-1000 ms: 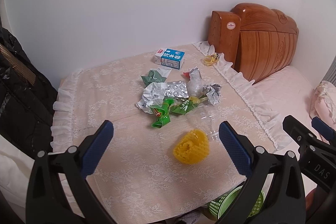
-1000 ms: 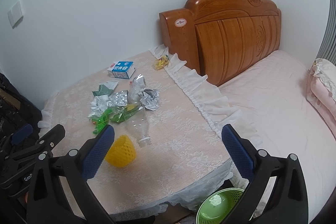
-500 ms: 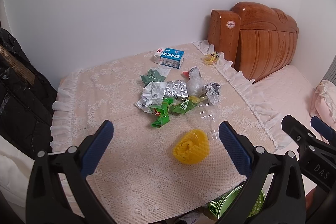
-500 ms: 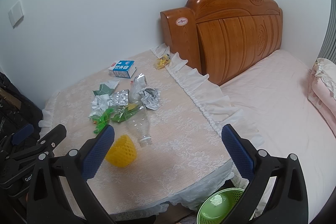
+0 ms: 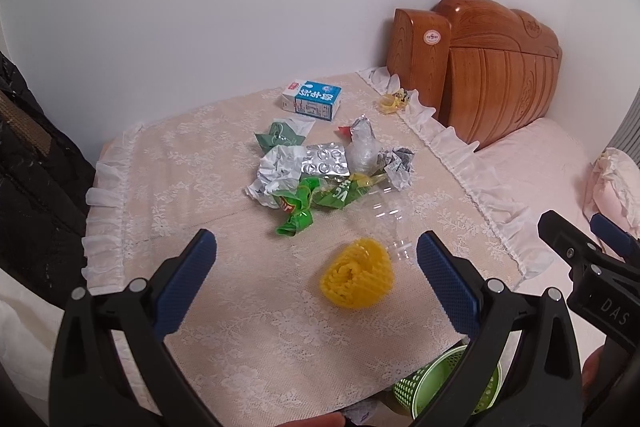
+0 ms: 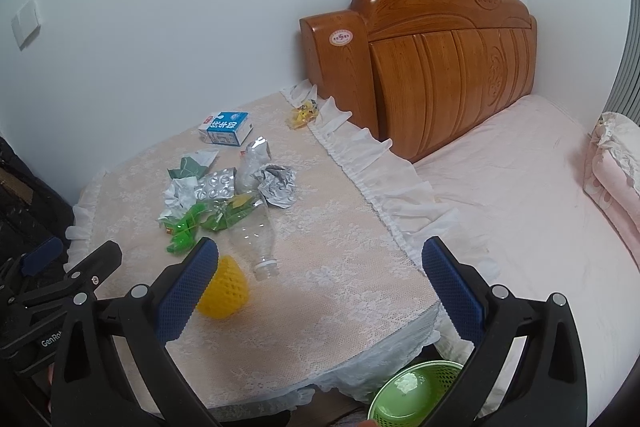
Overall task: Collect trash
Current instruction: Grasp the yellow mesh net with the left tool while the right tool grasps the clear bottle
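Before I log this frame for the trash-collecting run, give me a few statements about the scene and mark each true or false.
1. Both the left gripper and right gripper are open and empty. True.
2. The yellow foam net is in the green bin. False: it lies on the table.
3. The clear bottle stands upright. False: it lies on its side.
4. The milk carton sits on the table near the wall. True.

— What fills the upper frame?
— A plain white wall (image 6: 160, 7), with a light switch (image 6: 25, 22) at upper left.
— And at right?
— A carved wooden headboard (image 6: 440, 63) against it, above a bed (image 6: 520, 195) in pale pink sheets.
— Centre?
— A table (image 6: 340, 227) under a lace cloth with white ruffled edging.
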Motion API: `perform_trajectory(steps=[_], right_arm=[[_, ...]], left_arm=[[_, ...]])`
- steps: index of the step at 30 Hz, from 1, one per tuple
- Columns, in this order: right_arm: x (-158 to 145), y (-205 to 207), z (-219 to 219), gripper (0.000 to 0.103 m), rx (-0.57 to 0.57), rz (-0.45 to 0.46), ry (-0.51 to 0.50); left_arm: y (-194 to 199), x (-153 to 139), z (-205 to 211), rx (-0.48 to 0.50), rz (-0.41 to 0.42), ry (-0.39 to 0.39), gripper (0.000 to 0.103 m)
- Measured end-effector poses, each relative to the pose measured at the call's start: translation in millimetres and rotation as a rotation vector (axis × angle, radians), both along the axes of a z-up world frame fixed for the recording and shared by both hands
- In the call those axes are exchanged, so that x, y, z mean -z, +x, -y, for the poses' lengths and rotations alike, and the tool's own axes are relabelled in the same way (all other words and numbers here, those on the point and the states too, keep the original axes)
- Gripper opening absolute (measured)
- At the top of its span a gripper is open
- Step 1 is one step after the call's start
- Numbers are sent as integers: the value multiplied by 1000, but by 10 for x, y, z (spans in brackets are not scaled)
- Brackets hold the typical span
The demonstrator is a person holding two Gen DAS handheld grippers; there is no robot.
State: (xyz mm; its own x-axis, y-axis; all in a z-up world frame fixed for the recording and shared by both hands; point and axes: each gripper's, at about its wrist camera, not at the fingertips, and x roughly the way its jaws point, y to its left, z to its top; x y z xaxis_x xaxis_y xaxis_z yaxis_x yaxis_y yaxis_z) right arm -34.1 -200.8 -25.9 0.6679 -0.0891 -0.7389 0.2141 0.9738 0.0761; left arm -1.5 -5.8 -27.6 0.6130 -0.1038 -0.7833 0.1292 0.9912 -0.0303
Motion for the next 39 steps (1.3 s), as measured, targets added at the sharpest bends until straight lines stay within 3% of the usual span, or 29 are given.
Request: perform_trajectory(steps=[3,11,17,28,32,36,39], right_arm=[[127,-24,82,101,5,-30,-19],[546,-295,428,101,1,-115,69],[749,-525,733,101,21,-146,135],[846,-655,930,101,-1,-171,160],[791,-597,926,101,13,-160,150],[756,-491,889,101,39,-157,138],[735,-401,835,101,50,-162,117]], left_arm=[[28,235,4,6,-64,-22,96],[123,995,411,86,-155,28,96],[295,1470,620,17,-199,87,96],[376,1714,745,-58,-228,140,96],[398,1742,707,-59,-237,108,96],[447,1787,611,-87,-272,22,97],[456,1794,607,-89,-284,27,97]])
